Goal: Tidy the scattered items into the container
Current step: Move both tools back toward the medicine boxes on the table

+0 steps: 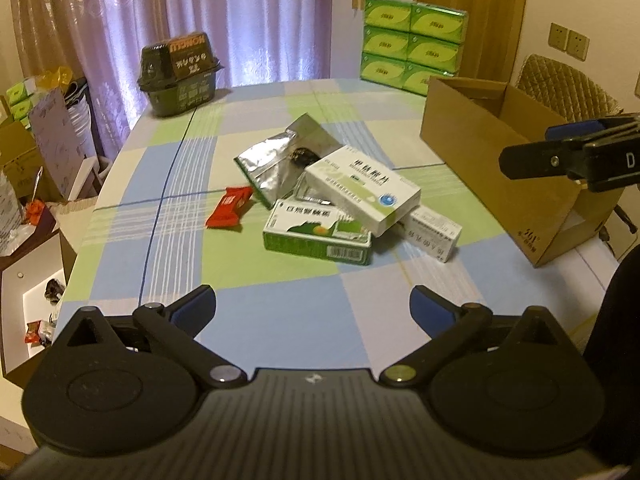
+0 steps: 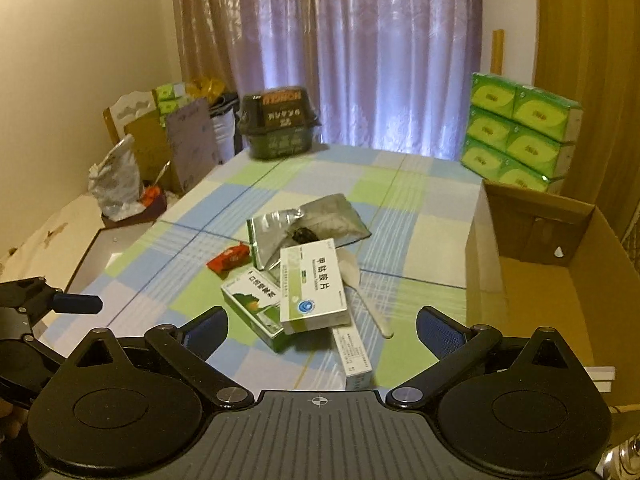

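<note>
Pile of boxes [image 2: 312,292] straight ahead of right claw [image 2: 322,330], nearer than left claw [image 1: 312,308]; both spread, empty

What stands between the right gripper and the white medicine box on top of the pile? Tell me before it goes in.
Nothing visible does. The right gripper is open, and the white medicine box lies straight ahead, on top of the green box. Bare tablecloth separates the pile from the cardboard box.
</note>
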`<state>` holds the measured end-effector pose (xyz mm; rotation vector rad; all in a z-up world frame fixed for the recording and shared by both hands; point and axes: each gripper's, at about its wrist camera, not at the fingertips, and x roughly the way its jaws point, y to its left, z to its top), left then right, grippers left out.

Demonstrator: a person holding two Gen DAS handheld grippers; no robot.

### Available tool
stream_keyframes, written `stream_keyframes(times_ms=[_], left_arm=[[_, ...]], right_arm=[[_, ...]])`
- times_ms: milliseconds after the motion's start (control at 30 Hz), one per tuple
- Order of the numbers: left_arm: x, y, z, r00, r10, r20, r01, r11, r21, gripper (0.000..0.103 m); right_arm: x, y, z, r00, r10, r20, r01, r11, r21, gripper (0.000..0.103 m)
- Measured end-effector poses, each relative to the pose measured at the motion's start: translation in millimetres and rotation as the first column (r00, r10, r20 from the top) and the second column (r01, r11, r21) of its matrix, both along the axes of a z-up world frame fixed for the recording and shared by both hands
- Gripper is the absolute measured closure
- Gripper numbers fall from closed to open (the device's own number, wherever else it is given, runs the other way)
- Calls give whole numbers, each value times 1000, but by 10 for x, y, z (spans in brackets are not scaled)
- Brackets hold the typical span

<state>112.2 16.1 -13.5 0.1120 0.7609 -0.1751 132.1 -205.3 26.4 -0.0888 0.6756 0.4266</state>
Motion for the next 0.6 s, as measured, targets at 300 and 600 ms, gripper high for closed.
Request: stream_keyframes(times_ms=[300, 600], left_arm=[[130, 144, -141, 1000, 7, -29, -7, 1000, 13, 2], [416, 184, -345, 998, -45, -46, 48, 998, 47, 2]], right_arm=[[245, 197, -226, 998, 45, -39, -47, 998, -48, 0], [624, 315, -499, 995, 82, -59, -86, 994, -70, 0]])
